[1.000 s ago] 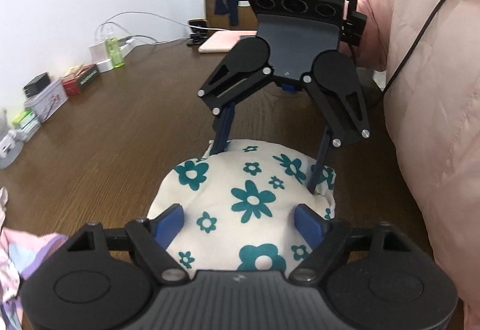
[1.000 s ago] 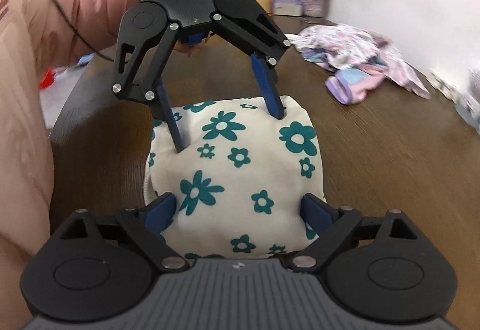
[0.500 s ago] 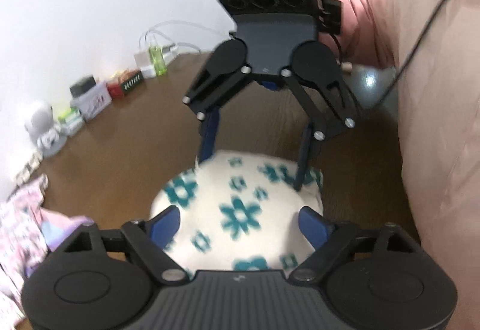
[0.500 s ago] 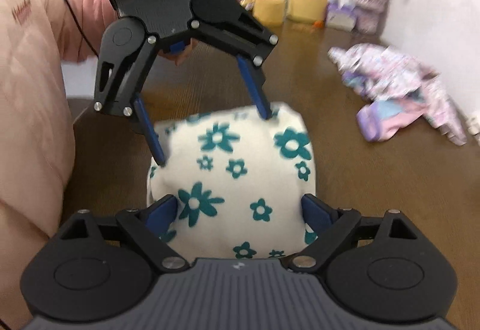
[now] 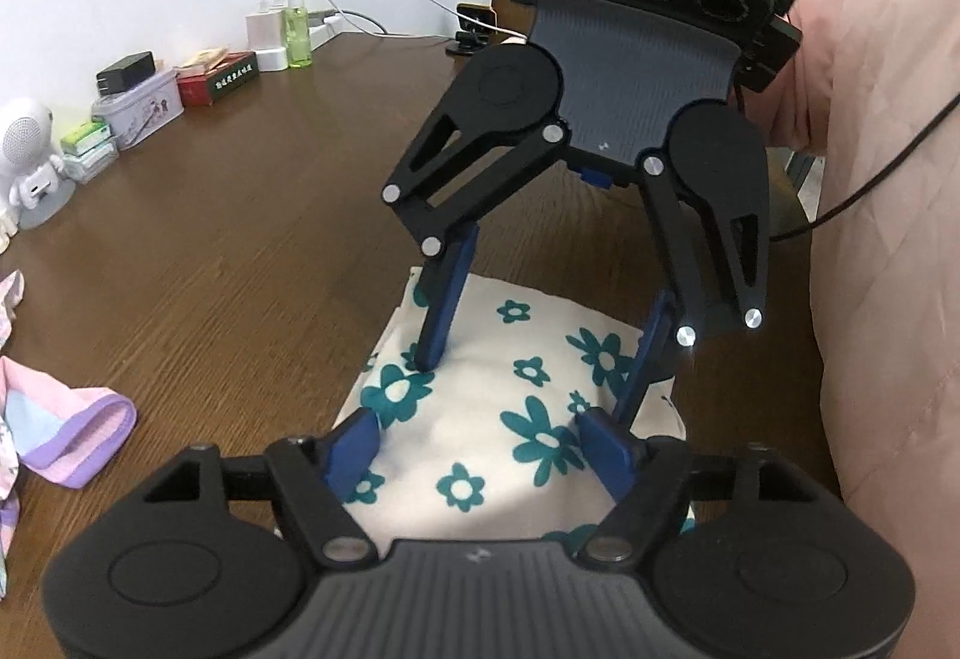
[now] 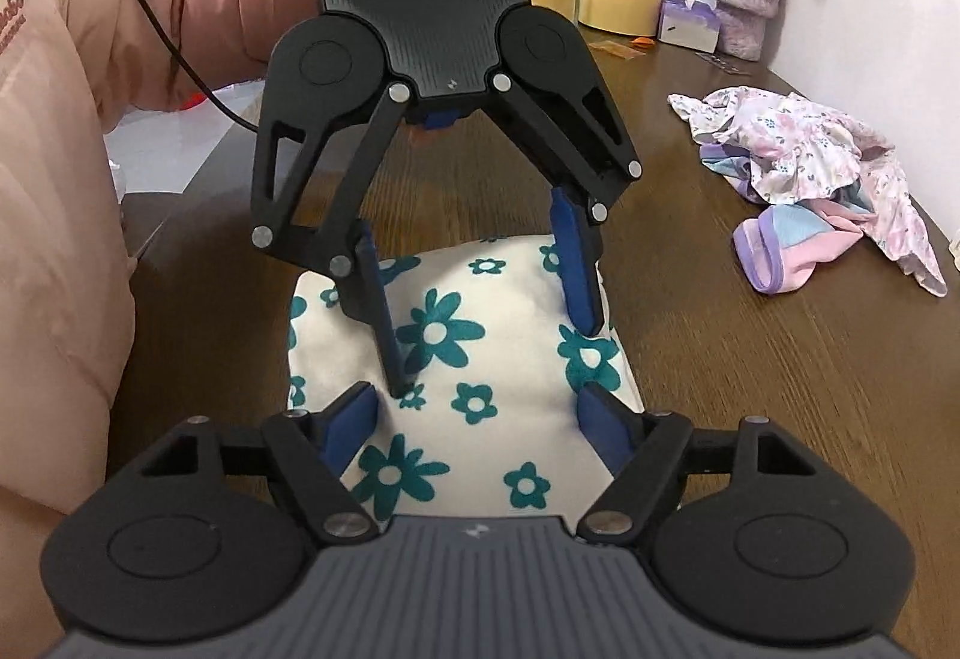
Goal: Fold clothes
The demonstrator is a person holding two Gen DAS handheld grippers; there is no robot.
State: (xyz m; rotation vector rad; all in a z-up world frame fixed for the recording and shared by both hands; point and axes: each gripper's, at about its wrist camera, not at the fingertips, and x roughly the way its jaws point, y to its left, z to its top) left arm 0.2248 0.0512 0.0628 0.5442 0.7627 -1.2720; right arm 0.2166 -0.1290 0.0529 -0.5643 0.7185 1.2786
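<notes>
Floral-print garment (image 5: 510, 419), cream with teal flowers, lies as a compact, already doubled-over bundle on the wooden table (image 5: 240, 239), close to the edge where the person in the pink padded jacket (image 5: 888, 239) stands. Both grippers face each other over it. The left gripper (image 5: 480, 449) has its jaws spread wide, one blue pad on either side of the bundle's near end, closed on nothing. The right gripper (image 6: 483, 422) is likewise wide open, straddling the opposite end without pinching any cloth; in the left wrist view its blue fingertips (image 5: 435, 353) seem to press down onto the fabric, though true contact is hard to confirm. By my reading, the hands are patting or squaring a finished fold, or else settling in for one more fold; the pictures fit either. Whichever it is, the pads should come down evenly on both ends, so the layers stay stacked and no edge slides out. Pressure should be light and straight down, since soft cloth bunches easily under a dragging fingertip. A crumpled heap of pink and lilac clothes (image 6: 810, 179) lies well apart across the table, with small boxes (image 5: 180, 83) along the wall.
</notes>
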